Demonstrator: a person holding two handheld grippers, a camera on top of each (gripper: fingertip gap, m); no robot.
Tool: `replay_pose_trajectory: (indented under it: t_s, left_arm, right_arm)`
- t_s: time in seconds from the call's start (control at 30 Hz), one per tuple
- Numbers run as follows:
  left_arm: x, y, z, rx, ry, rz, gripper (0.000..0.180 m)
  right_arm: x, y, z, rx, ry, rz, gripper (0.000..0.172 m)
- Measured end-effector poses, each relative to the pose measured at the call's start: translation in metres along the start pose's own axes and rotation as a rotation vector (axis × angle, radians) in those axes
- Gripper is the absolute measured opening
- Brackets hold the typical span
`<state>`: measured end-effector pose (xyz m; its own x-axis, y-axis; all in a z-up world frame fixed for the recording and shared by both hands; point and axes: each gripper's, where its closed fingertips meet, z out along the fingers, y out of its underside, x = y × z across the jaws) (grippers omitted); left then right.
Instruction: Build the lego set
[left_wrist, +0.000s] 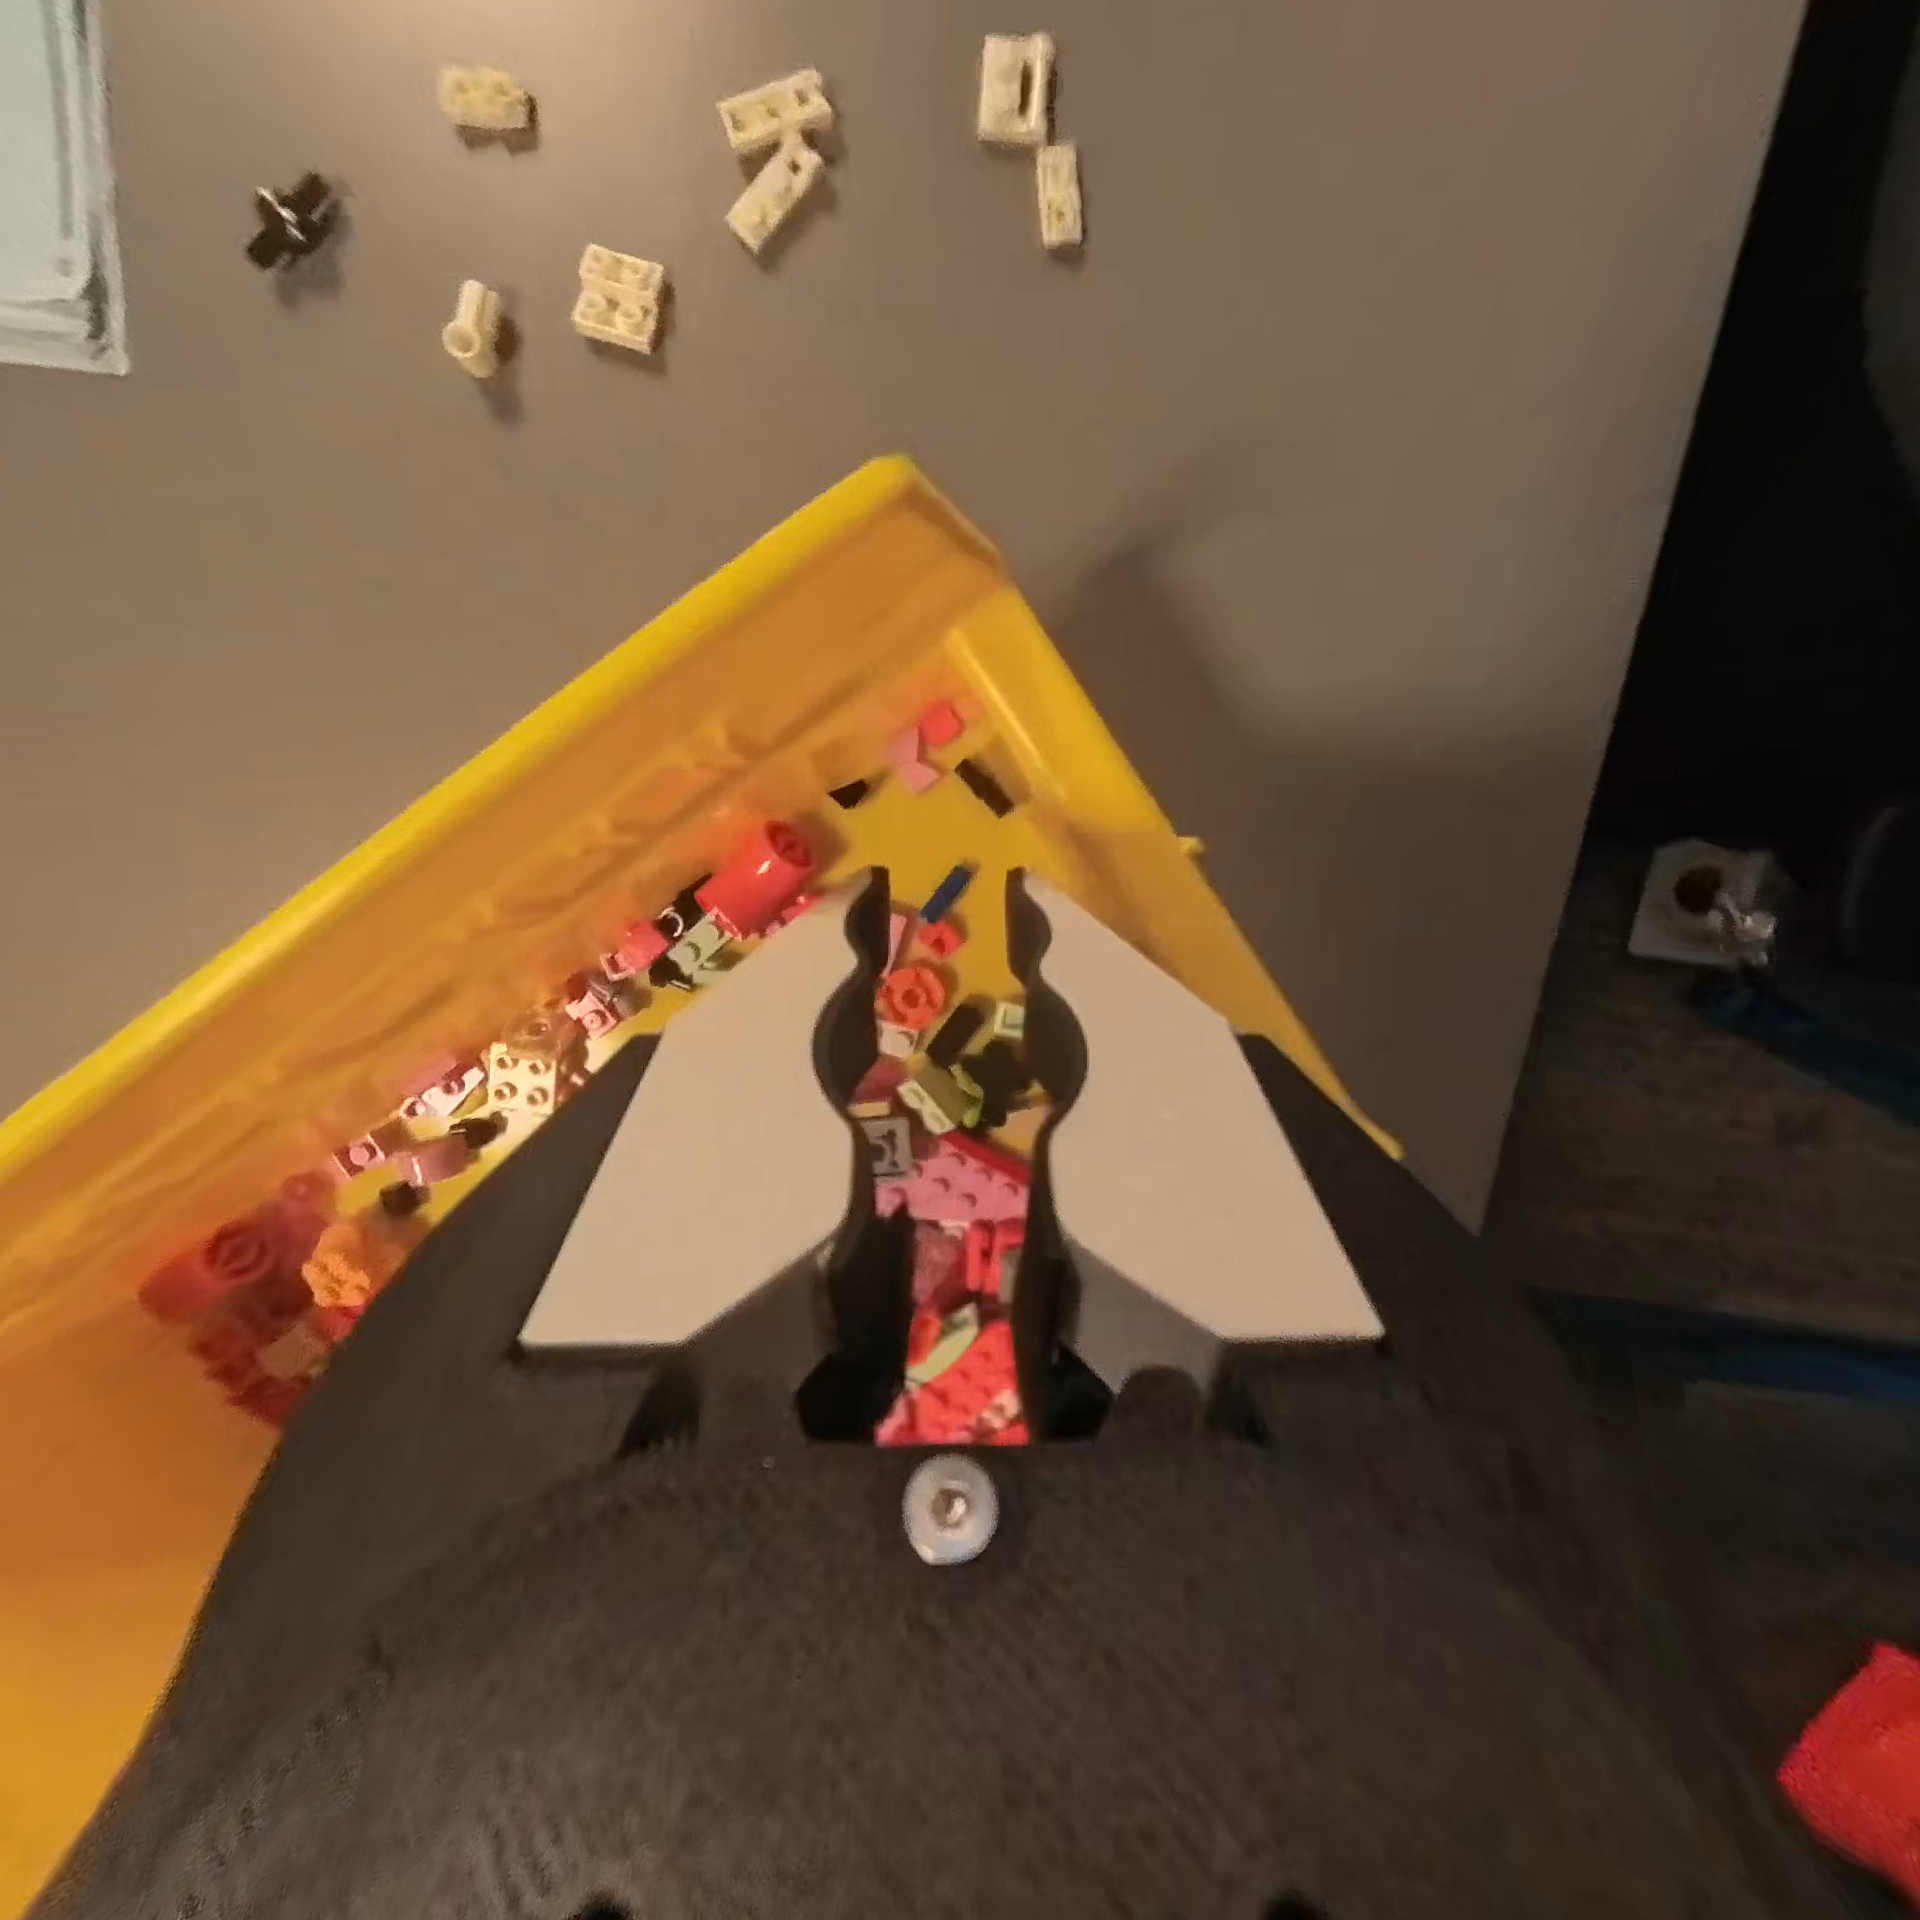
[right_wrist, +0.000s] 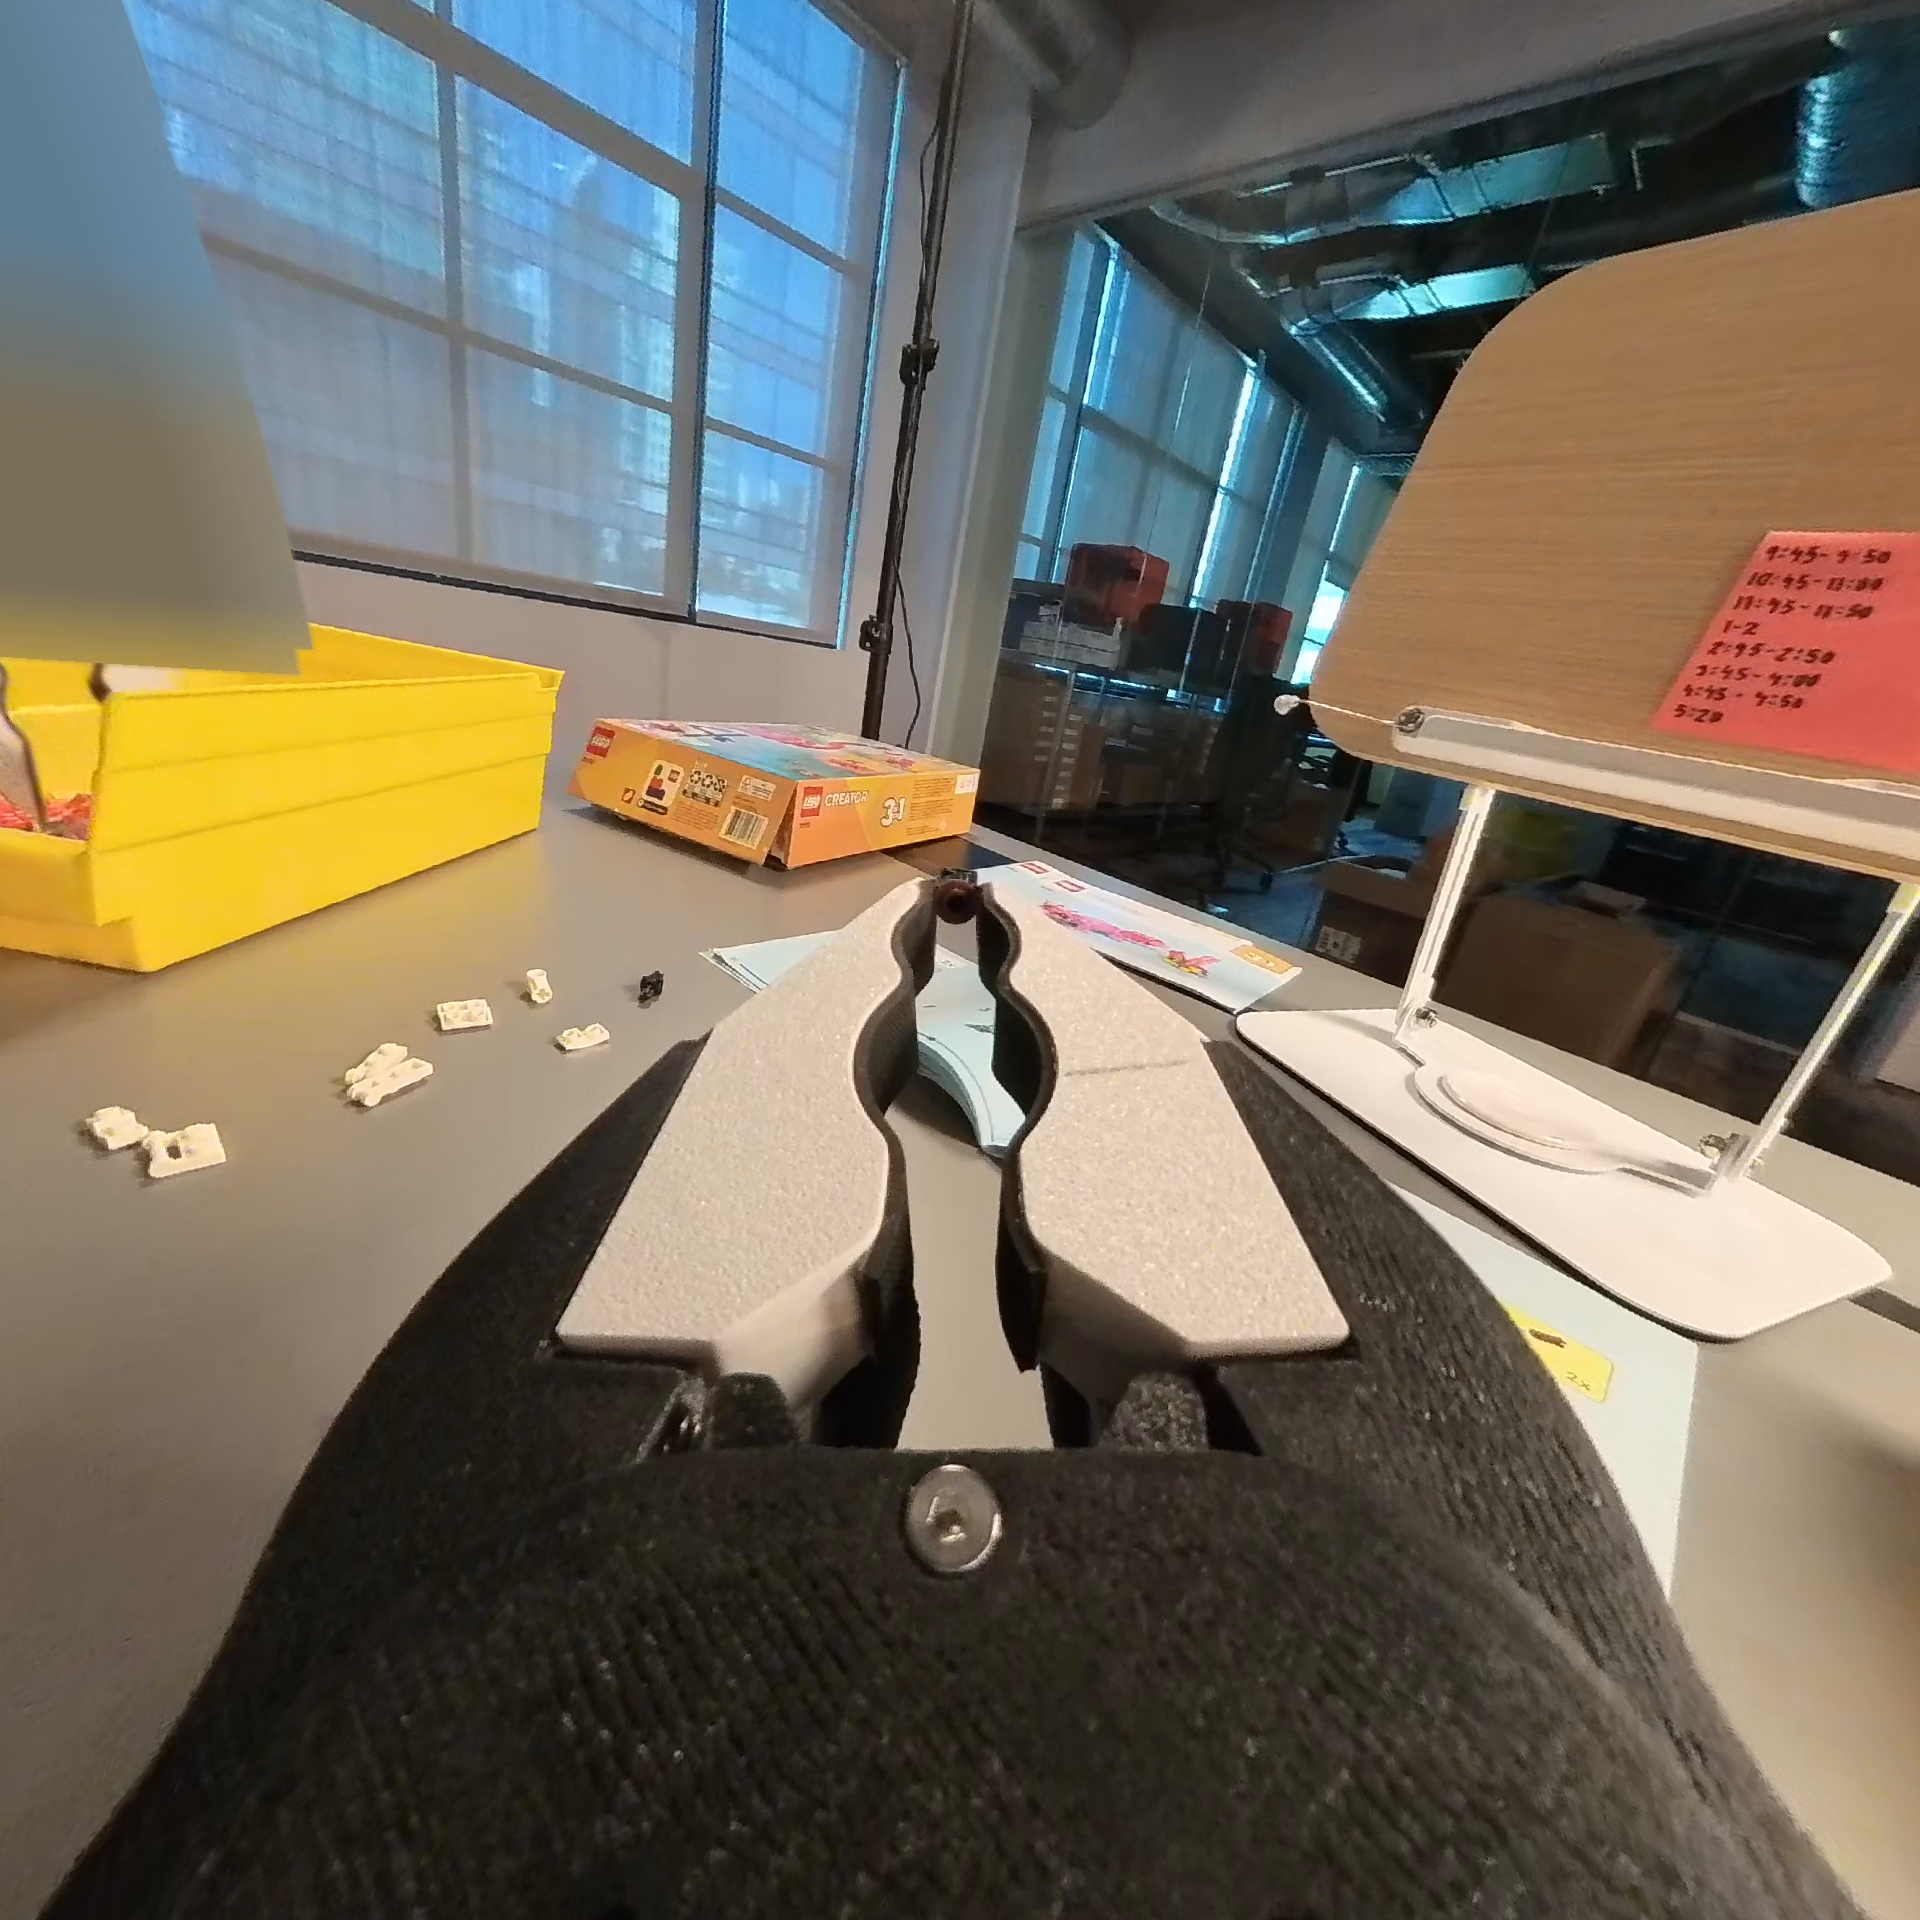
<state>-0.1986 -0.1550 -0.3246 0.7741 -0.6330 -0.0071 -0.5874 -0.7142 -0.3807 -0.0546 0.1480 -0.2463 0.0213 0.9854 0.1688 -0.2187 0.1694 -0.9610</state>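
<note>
Our left claw (left_wrist: 945, 883) hangs open over mixed bricks in the yellow bin's (left_wrist: 665, 665) corner. Our right claw (right_wrist: 954, 902) pinches a small dark peg (right_wrist: 952, 900) above the desk (right_wrist: 364, 1226), over booklets (right_wrist: 1153, 935).

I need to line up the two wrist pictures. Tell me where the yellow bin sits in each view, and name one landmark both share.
Left wrist view: the yellow bin fills the centre and lower left, seen from above, its corner pointing up, bricks inside.
Right wrist view: the yellow bin stands at the left edge on the grey table.
Shared landmark: the small black piece beside the white bricks.
</note>
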Motion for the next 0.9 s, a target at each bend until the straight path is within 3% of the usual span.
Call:
replay_pose_trajectory:
  t_s: [0.23, 0.43, 0.63, 0.9]
  left_arm:
    - [-0.012, 0.03, 0.007, -0.094, 0.08, 0.049, 0.02]
    - [-0.033, 0.05, -0.015, -0.139, 0.078, -0.03, 0.023]
    - [-0.011, 0.026, -0.011, -0.026, 0.183, 0.045, 0.018]
    - [0.0, 0.02, 0.025, 0.011, 0.181, 0.167, 0.011]
  right_arm:
    - [0.006, 0.001, 0.0, -0.004, 0.028, 0.026, 0.005]
    - [0.009, 0.002, 0.0, -0.011, 0.048, 0.027, 0.005]
    - [0.01, 0.003, 0.001, -0.016, 0.057, 0.027, 0.005]
    - [0.012, 0.003, 0.0, -0.015, 0.064, 0.036, 0.005]
